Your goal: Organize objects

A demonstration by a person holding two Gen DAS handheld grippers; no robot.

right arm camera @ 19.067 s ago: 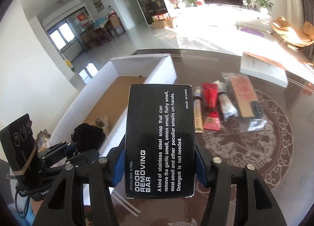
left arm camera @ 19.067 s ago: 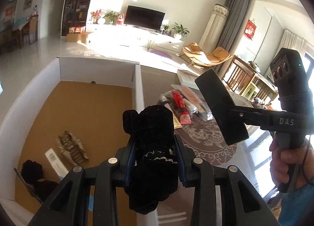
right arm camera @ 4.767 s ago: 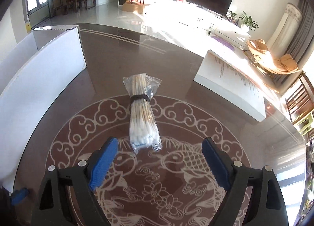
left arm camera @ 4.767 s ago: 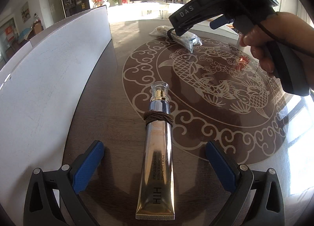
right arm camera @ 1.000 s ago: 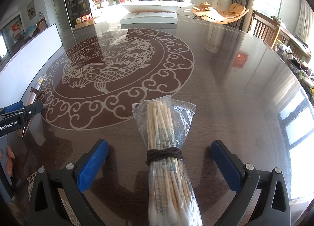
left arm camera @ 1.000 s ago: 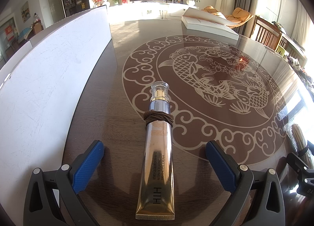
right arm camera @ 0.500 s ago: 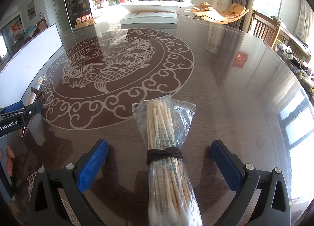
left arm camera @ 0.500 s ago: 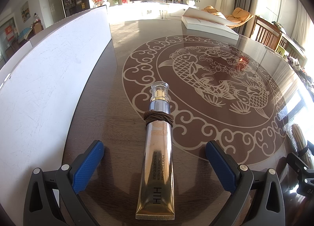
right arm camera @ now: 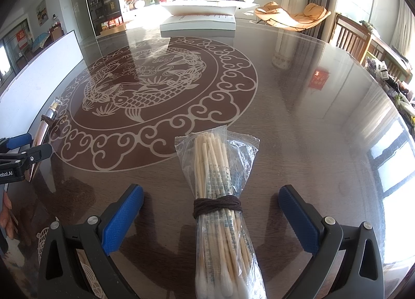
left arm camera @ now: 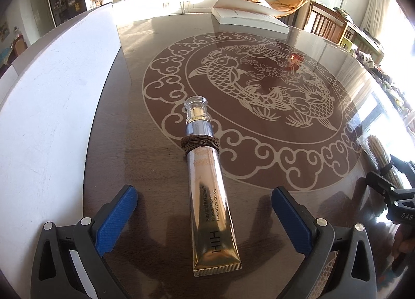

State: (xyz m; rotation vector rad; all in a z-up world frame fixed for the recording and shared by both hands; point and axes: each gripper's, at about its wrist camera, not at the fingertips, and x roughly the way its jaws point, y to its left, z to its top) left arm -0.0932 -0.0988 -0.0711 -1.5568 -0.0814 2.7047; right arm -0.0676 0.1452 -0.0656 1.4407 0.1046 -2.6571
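A gold eye-cream tube (left arm camera: 208,190) with a clear cap and a brown band round its neck lies on the dark table. My left gripper (left arm camera: 205,217) stands open, its blue pads either side of the tube's crimped end without touching it. A clear bag of cotton swabs (right arm camera: 220,195), tied with a brown band, lies between the blue pads of my open right gripper (right arm camera: 211,217). The tube (right arm camera: 46,122) shows at the left of the right wrist view, and the swab bag (left arm camera: 381,153) at the right edge of the left wrist view.
A white box wall (left arm camera: 52,96) runs along the table's left side. A flat white box (right arm camera: 198,22) lies at the far edge of the table. A hand (right arm camera: 6,216) holds the left gripper. Wooden chairs (left arm camera: 326,24) stand to the right.
Nothing differs over the last second. Some seconds ago the right gripper was above the swab bag farther back on the table; now bag and gripper are near the front edge.
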